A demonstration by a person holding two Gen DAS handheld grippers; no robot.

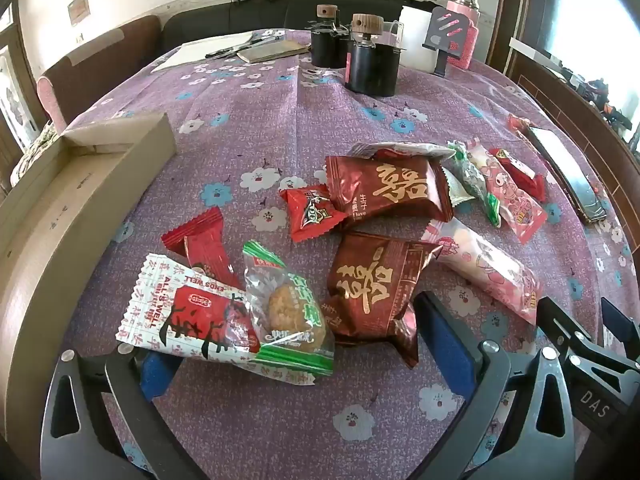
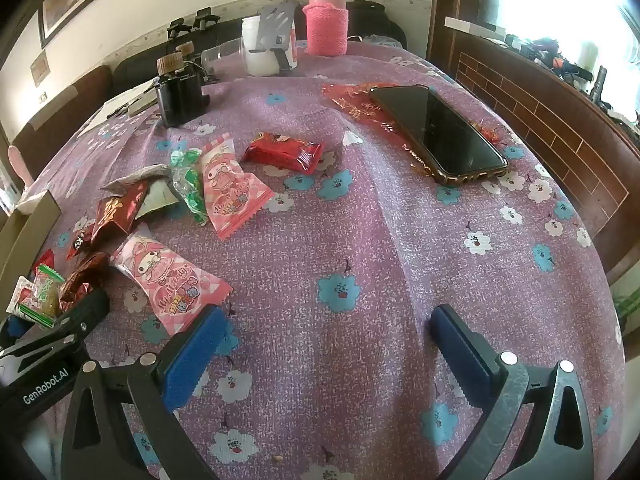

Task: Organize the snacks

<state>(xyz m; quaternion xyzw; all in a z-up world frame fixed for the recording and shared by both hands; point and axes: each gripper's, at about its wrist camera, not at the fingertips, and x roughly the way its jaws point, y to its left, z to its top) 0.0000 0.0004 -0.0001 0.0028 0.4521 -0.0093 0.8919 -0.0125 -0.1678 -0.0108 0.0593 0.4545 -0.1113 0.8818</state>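
Several wrapped snacks lie loose on the purple flowered tablecloth (image 1: pixel 280 128). In the left wrist view my left gripper (image 1: pixel 298 348) is open, its fingers on either side of a white-red packet (image 1: pixel 188 312), a clear green-edged biscuit packet (image 1: pixel 288 312) and a brown foil packet (image 1: pixel 372 284). A cardboard box (image 1: pixel 60 208) stands open at the left. My right gripper (image 2: pixel 324 344) is open and empty over bare cloth, with a pink My Melody packet (image 2: pixel 168 276) at its left finger (image 2: pixel 192 356). A red packet (image 2: pixel 284 152) lies farther back.
A phone (image 2: pixel 436 132) lies on red foil at the right. Black jars with wooden lids (image 1: pixel 368 60), a white cup (image 2: pixel 260 48), a pink-sleeved bottle (image 2: pixel 326 20) and papers stand at the far side. A wooden ledge runs along the right edge.
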